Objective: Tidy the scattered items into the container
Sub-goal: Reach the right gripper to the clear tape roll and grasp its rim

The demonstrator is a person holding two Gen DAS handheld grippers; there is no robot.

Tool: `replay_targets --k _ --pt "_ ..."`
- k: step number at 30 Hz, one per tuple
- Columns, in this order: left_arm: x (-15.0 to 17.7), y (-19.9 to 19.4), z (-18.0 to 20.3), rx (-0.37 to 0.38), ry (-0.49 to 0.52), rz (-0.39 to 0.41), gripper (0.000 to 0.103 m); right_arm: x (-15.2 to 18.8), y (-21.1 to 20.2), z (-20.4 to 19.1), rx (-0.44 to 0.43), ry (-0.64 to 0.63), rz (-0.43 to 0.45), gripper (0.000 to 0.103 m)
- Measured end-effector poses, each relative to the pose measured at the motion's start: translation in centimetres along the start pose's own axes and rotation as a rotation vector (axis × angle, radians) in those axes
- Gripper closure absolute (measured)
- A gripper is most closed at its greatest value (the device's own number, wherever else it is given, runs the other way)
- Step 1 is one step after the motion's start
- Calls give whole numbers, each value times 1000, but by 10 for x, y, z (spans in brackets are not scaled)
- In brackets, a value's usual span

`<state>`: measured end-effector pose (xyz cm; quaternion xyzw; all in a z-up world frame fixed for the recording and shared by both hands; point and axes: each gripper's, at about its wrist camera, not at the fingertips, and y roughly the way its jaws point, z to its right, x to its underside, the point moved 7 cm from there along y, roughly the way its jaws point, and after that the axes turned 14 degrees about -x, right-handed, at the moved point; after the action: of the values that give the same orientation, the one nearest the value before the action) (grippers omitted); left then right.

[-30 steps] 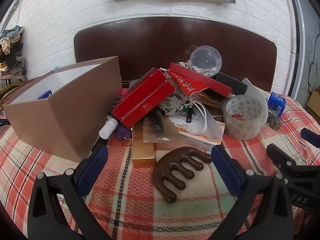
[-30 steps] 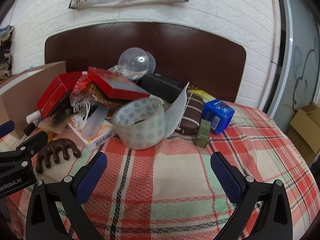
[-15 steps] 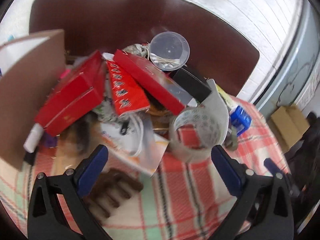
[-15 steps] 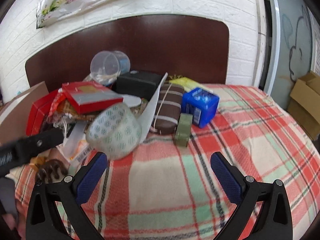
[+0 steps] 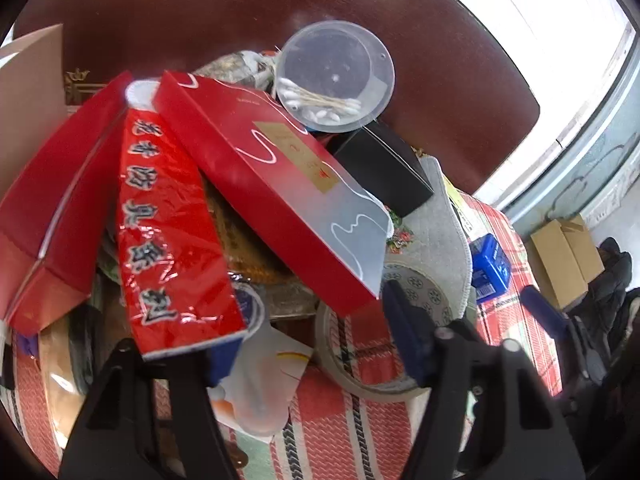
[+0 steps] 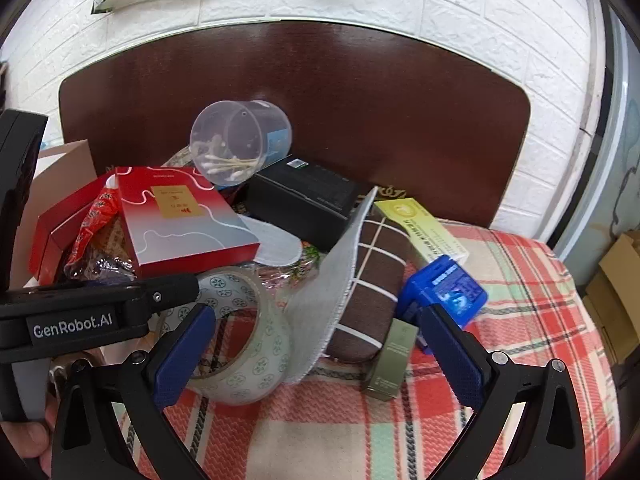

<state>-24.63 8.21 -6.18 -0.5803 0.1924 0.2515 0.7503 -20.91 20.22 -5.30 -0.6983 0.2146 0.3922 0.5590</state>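
Right gripper is sitting wide open low over the plaid cloth, holding nothing. Tape roll is lying just behind its left finger at 10 o'clock, touching the grey insole curling up at 12. Olive small box is standing at 1 o'clock, just beside the brown striped pouch; blue box is peeking over the right finger at 2. Left gripper's black body is crossing the right view at 9 o'clock.

Left gripper is also spread wide, nothing between the pads, tilted over the pile. Red foil packet is overlapping its left finger at 10 o'clock; tape roll is sitting against the right finger at 1 o'clock.

Farther back, red-and-grey flat box is resting slanted on top of the heap at 12, black box behind it at 1, clear tub of cotton swabs lying on its side at the far top. Cardboard container is showing only an edge at 9–10 o'clock in the left view, beside the long red box.
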Motion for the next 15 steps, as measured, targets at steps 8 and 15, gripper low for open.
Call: replay_targets --k 8,15 --pt "13 -4 3 118 12 -68 62 3 11 -19 -61 -28 -62 36" --pt "11 29 1 109 6 -115 86 15 54 -34 -44 -134 -210 52"
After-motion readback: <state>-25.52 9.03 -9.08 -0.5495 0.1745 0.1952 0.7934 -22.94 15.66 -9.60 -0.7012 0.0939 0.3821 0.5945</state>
